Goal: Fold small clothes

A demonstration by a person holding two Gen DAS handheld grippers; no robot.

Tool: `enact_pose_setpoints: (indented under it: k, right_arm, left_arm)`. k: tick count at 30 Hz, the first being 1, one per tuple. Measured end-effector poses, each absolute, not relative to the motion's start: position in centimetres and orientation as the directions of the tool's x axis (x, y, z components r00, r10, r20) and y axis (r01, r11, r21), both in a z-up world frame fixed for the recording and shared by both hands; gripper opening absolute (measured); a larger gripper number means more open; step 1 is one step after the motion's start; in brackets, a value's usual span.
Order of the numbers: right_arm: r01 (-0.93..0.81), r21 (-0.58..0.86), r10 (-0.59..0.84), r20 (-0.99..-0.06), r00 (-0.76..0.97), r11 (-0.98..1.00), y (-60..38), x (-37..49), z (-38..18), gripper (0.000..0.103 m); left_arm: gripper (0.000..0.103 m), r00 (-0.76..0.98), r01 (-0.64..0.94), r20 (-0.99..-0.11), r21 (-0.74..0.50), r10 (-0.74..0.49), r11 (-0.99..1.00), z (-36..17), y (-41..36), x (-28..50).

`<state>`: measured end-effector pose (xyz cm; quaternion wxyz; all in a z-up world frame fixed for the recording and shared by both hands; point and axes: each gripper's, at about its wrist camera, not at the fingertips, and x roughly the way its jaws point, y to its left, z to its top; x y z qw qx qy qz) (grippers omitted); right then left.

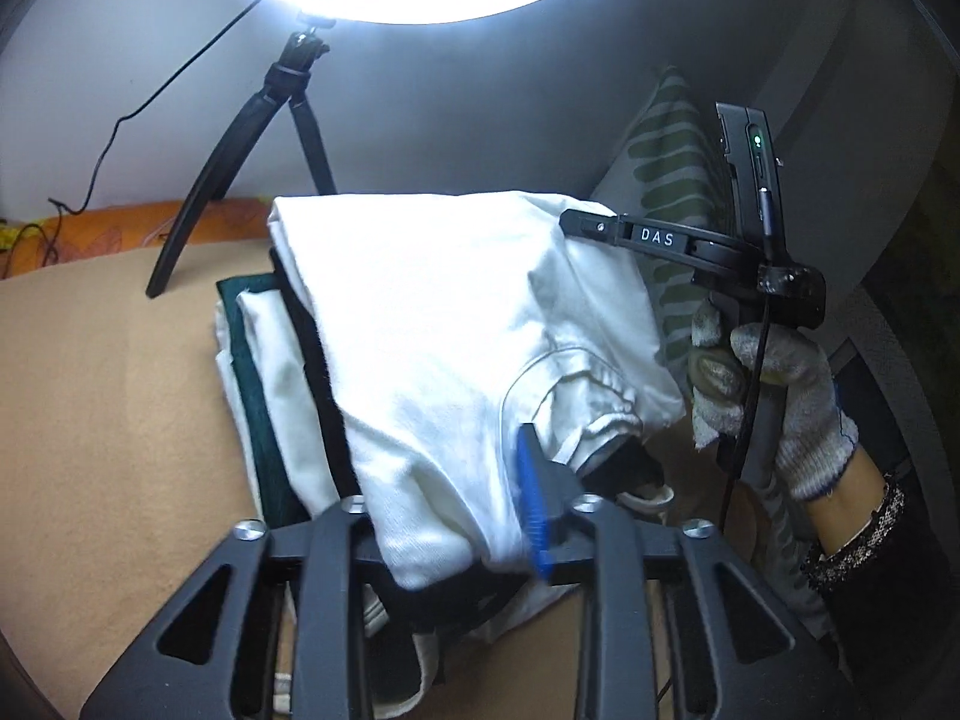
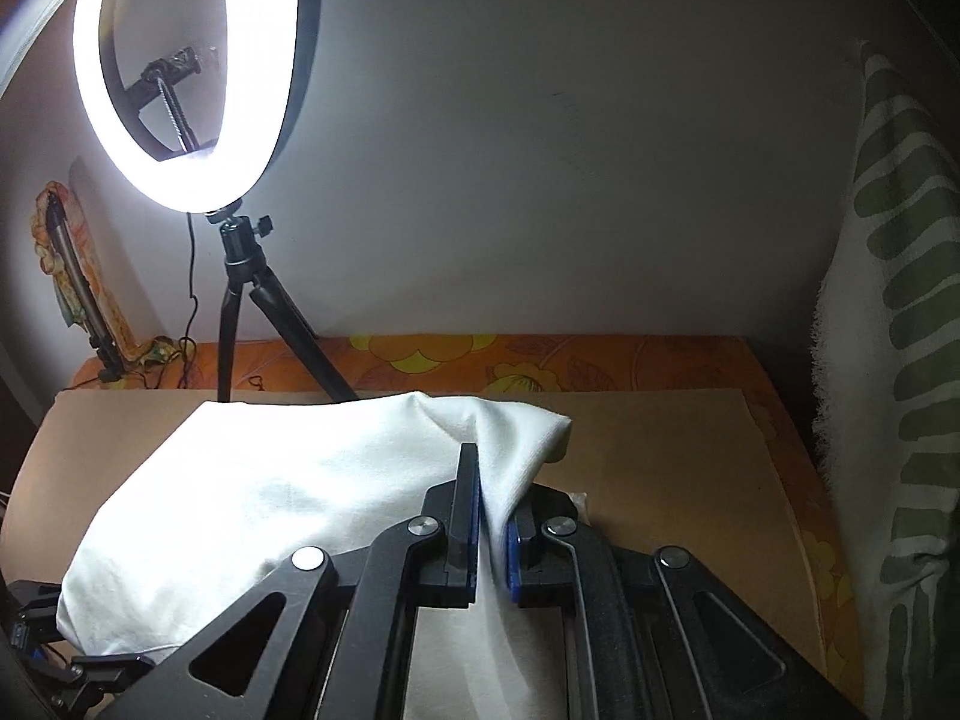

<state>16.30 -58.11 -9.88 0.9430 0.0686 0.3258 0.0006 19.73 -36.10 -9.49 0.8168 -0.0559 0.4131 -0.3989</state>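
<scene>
1. Tan board (image 2: 690,456) covers the bed, orange floral sheet (image 2: 600,360) along its far edge, grey wall behind.
2. Ring light (image 2: 180,78) on a black tripod (image 2: 240,300) stands far left, cable trailing down the wall.
3. White garment (image 1: 456,312) lies folded over a stack of clothes (image 1: 264,384) mid-board; dark green and black layers show at the stack's left edge.
4. Right gripper (image 2: 493,516): jaws narrow, pinching a fold of the white garment near its far right corner, cloth draped left over the frame.
5. Left gripper (image 1: 456,492): jaws partly apart, the garment's near hem between them; only one blue pad (image 1: 534,510) is visible, pad contact unclear.
6. Left wrist view alone shows the gloved right hand (image 1: 774,390) on the right gripper's handle, plus the stack under the garment.
7. Right wrist view alone shows bare board right of the garment: open room there.
8. Green-striped white pillow (image 2: 888,360) stands upright at the right edge, just beside the board.
</scene>
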Motion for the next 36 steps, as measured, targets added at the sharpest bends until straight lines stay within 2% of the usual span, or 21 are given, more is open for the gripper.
enact_pose_setpoints:
  k: [1,3,5,6,8,9,13,17,19,29,36]
  right_arm:
    - [0.067,0.121,0.023,-0.621,0.784,0.990,-58.4,16.3,-10.0,0.015]
    - [0.103,0.110,-0.012,-0.624,0.781,0.989,-58.7,16.2,-10.0,0.033]
    - [0.122,0.117,-0.024,-0.619,0.785,0.986,-59.1,15.8,-9.7,0.040]
    - [0.125,0.127,-0.021,-0.618,0.786,0.984,-59.3,15.5,-9.5,0.044]
    - [0.130,0.134,-0.021,-0.615,0.788,0.982,-59.3,15.1,-9.0,0.061]
    - [0.139,0.128,-0.032,-0.612,0.790,0.982,-59.2,14.7,-8.8,0.073]
    - [0.165,0.114,-0.067,-0.588,0.806,0.980,-58.6,13.1,-7.8,0.089]
    - [0.184,0.104,-0.091,-0.579,0.810,0.977,-58.0,11.9,-7.1,0.096]
    - [0.195,0.102,-0.103,-0.571,0.814,0.975,-57.7,11.1,-6.7,0.102]
    - [0.201,0.087,-0.123,-0.541,0.832,0.976,-55.1,7.1,-5.4,0.103]
    - [0.211,0.128,-0.115,-0.521,0.846,0.969,-54.1,4.1,-4.8,0.103]
  left_arm:
    - [0.042,0.341,0.602,-0.634,-0.419,-0.694,0.679,-9.4,-35.8,19.6]
    - [0.058,0.368,0.594,-0.649,-0.386,-0.665,0.706,-9.1,-35.4,19.2]
    - [0.067,0.394,0.581,-0.667,-0.353,-0.633,0.733,-8.6,-35.4,18.8]
    - [0.068,0.404,0.576,-0.669,-0.344,-0.624,0.742,-8.3,-35.3,18.7]
    - [0.069,0.417,0.576,-0.670,-0.328,-0.614,0.749,-8.0,-35.0,18.3]
    - [0.070,0.424,0.575,-0.672,-0.318,-0.607,0.754,-7.9,-34.8,18.1]
    - [0.070,0.446,0.579,-0.674,-0.285,-0.589,0.764,-7.3,-34.6,17.3]
    - [0.076,0.465,0.589,-0.668,-0.257,-0.581,0.767,-6.6,-34.2,16.1]
    - [0.077,0.477,0.591,-0.661,-0.247,-0.580,0.768,-6.1,-34.1,15.8]
    - [0.079,0.509,0.582,-0.642,-0.234,-0.573,0.779,-4.1,-32.4,13.1]
    - [0.079,0.527,0.597,-0.627,-0.208,-0.574,0.775,-2.8,-31.3,10.6]
